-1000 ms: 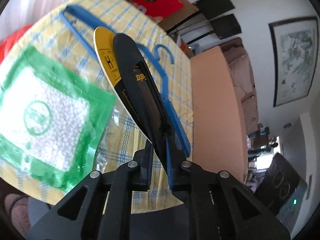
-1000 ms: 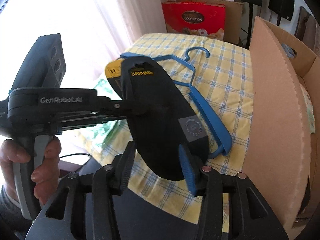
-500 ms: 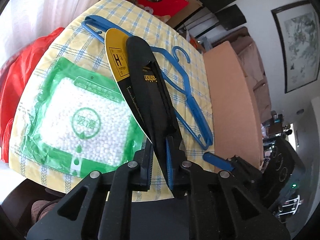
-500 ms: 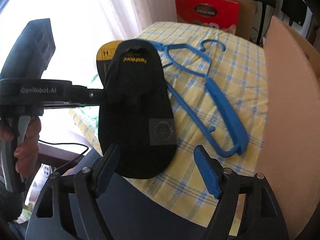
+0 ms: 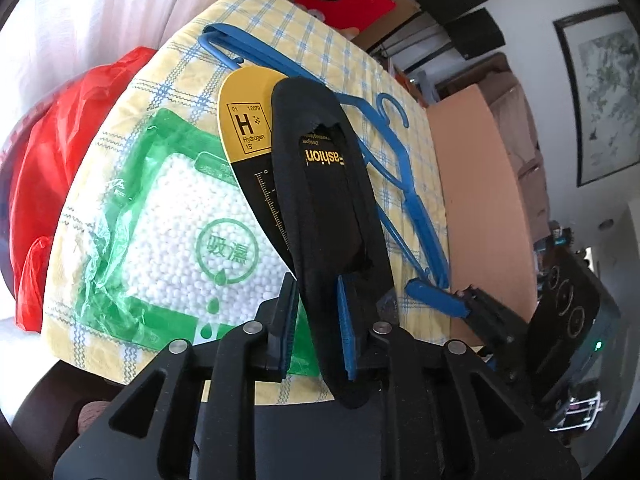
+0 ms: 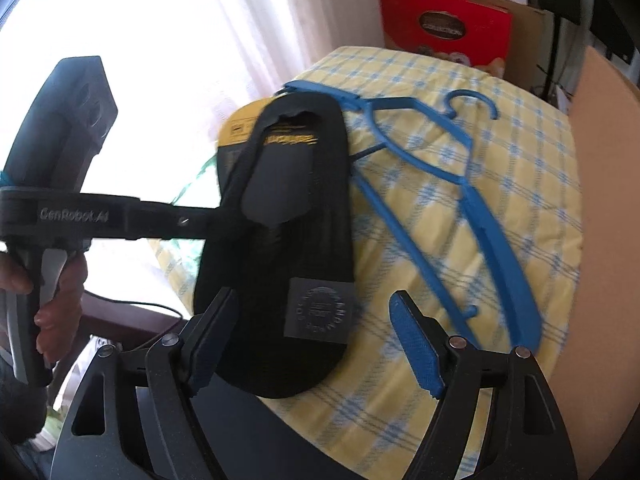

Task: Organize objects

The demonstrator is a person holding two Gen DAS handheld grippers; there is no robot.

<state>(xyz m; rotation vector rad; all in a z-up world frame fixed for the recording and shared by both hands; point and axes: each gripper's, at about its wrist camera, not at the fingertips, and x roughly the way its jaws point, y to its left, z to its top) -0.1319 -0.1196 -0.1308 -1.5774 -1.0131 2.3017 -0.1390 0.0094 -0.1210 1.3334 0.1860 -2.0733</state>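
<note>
A black sock pack (image 5: 332,208) on a yellow card printed "H Hydrogen" hangs tilted over the near edge of the checked tablecloth (image 5: 320,44). It stands between the fingers of my left gripper (image 5: 314,280), whose jaws are opening. It leans on the right blue pad, and a gap shows at the left pad. In the right wrist view the sock pack (image 6: 288,208) has its heel between the spread fingers of my right gripper (image 6: 314,300), which is open and off it. A person's hand (image 6: 52,296) holds the left gripper (image 6: 212,218).
A blue plastic hanger (image 5: 412,208) lies on the cloth to the right of the pack. A green bag of white beads (image 5: 172,240) lies to the left, beside a red plastic bag (image 5: 60,152). A tall cardboard wall (image 6: 604,184) stands right; a red box (image 6: 444,24) behind.
My right gripper has opened and let go of the pack's heel. The left jaws have widened and the pack has tipped, showing more of its face. Both views have shifted over the table.
</note>
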